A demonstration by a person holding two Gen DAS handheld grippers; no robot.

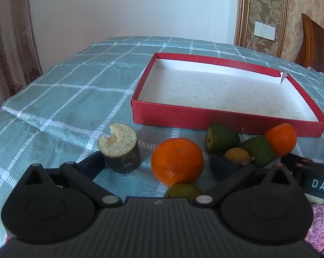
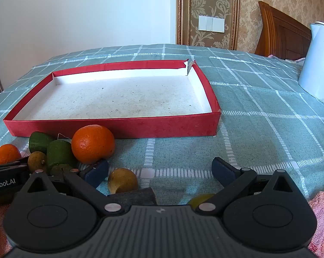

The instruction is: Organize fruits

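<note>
The fruits, an orange (image 1: pixel 177 160) and green pieces (image 1: pixel 222 138) among them, sit loose on the checked cloth (image 1: pixel 65 90) just before the red box (image 1: pixel 226 118). Left gripper (image 1: pixel 157 162) and right gripper (image 2: pixel 159 169) both gape wide, holding nothing. Readable lettering: "DAS" and "nRobot.AI".

We see the red box (image 2: pixel 110 126), shallow, white-lined, empty, its far right corner torn. Just before its near wall lie two oranges (image 2: pixel 92 143) (image 2: pixel 6 156), two green fruits (image 2: pixel 60 152) (image 2: pixel 40 142) on their sides, and small yellowish fruits (image 2: pixel 122 180) (image 2: pixel 37 161). Left of them stands an upright cut cane stump (image 1: pixel 120 147), its pale top notched.
</note>
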